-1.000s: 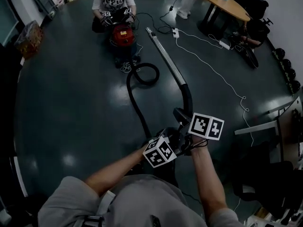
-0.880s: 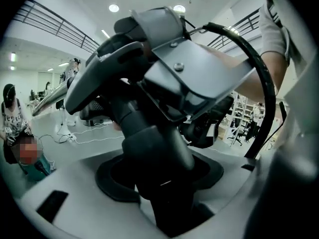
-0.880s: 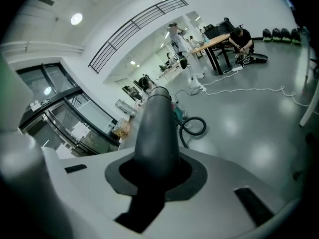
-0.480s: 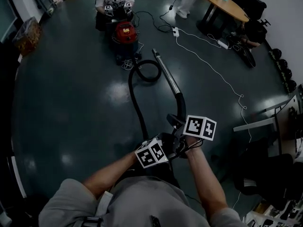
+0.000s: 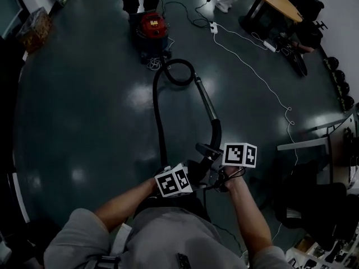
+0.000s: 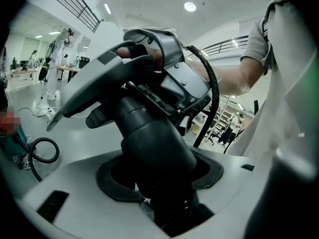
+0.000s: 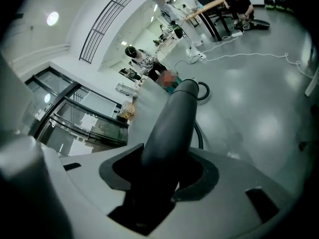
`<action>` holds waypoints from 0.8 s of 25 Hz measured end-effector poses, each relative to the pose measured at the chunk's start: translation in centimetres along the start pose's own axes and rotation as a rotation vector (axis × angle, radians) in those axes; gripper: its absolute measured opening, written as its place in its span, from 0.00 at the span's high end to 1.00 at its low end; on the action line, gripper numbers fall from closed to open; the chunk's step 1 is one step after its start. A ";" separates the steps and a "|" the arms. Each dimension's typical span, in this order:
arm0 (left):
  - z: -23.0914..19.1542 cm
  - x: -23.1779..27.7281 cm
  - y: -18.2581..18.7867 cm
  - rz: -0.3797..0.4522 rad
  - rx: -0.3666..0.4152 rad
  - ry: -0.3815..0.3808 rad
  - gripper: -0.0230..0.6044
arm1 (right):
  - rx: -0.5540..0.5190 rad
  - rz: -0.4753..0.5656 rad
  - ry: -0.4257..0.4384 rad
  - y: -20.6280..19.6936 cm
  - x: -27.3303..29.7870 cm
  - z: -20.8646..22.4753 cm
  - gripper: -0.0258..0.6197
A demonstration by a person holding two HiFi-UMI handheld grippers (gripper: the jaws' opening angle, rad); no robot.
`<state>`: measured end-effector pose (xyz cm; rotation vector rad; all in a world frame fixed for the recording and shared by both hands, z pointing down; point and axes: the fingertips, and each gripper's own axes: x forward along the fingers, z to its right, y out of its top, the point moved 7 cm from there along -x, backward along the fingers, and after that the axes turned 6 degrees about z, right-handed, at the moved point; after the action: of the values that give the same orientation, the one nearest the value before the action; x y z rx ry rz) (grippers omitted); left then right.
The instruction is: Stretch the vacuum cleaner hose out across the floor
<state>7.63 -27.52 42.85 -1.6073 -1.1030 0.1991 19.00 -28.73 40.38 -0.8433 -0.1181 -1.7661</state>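
My left tool [image 5: 193, 172] clamps the hose [image 6: 149, 138] by its cuff. My right tool [image 5: 217, 164] has just been opening its jaws around the wand handle [image 7: 172, 128], seemingly loose now. The hose trails across the floor [image 5: 84, 105] to the vacuum cleaner [image 5: 152, 27].

Floor [image 5: 84, 111] dark, glossy — carries red vacuum cleaner [image 5: 152, 27], looped black hose [image 5: 157, 116], white cable [image 5: 263, 86] — probably a power strip [image 5: 213, 28].

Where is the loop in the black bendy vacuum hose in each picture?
Head view: black hose loop, upper middle, on the floor.
Left gripper view: low, far left.
Right gripper view: centre, just right of the curved black plastic wand handle.
Shared landmark: that handle, nearest in every view.
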 end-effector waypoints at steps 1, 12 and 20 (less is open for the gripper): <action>0.2 0.1 -0.2 -0.016 0.006 -0.005 0.55 | 0.015 -0.009 0.009 -0.3 -0.3 0.4 0.69; 2.4 3.1 -0.6 -0.087 0.034 -0.035 0.56 | 0.114 0.032 0.036 -3.2 -5.8 4.8 0.61; 5.0 7.2 2.2 -0.106 0.100 -0.063 0.57 | 0.272 0.067 0.088 -4.5 -12.6 9.0 0.59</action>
<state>9.55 -18.73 42.09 -1.4584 -1.2052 0.2318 21.02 -12.70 41.04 -0.5663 -0.2629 -1.6753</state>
